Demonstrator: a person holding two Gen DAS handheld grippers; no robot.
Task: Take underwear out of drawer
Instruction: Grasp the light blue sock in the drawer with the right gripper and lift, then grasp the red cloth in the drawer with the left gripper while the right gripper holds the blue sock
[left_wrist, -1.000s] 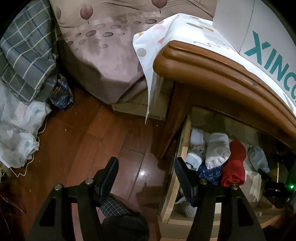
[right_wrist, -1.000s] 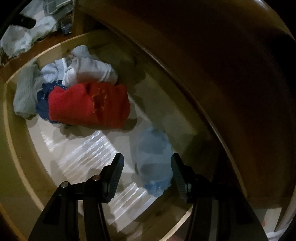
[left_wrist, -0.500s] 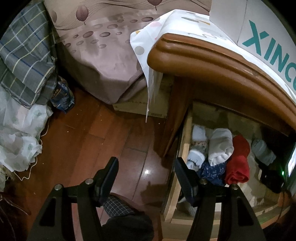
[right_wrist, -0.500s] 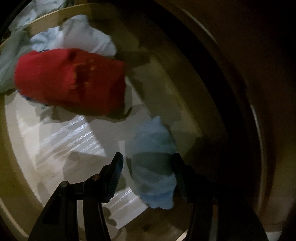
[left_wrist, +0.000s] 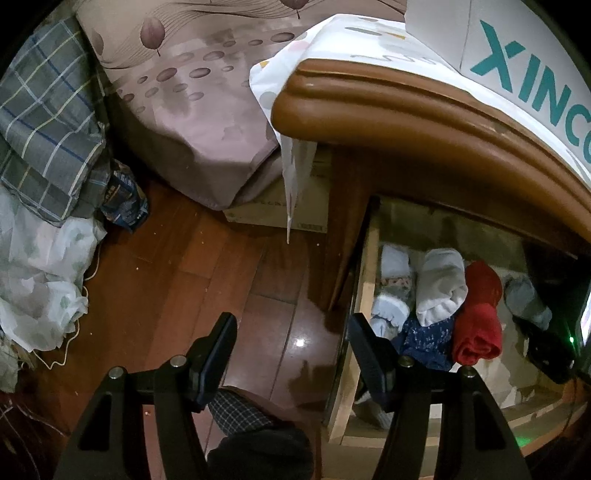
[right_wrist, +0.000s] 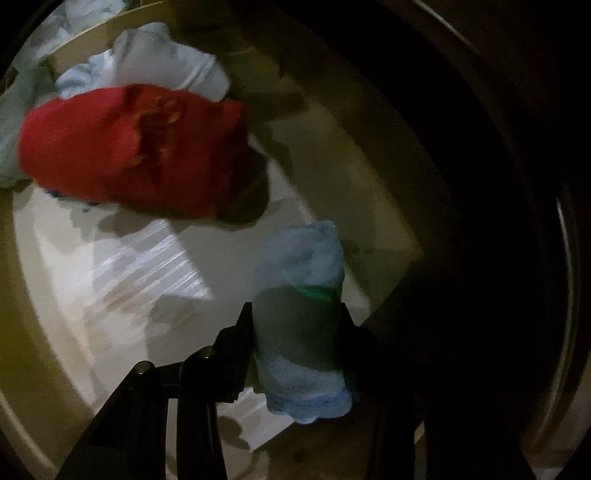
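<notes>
1. Left tongs (left_wrist: 291, 347) hang open and empty over the wood floor (left_wrist: 177, 280), beside the open drawer (left_wrist: 364, 295). Inside lie a white roll (left_wrist: 441, 284), a red roll (left_wrist: 480, 314) and a navy piece (left_wrist: 428, 339).
2. Right tongs (right_wrist: 297, 343), down in the drawer (right_wrist: 33, 332), are closing on the pale blue underwear (right_wrist: 299, 295), both fingers against its sides. That red roll (right_wrist: 133, 147) lies well apart, up left.

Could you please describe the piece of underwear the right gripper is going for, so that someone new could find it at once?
Look inside the open wooden drawer. Apart from the pile around the red bundle, a rolled light-blue piece lies alone between the closing jaws of the right gripper. It is the only pale-blue roll lying by itself.
</notes>
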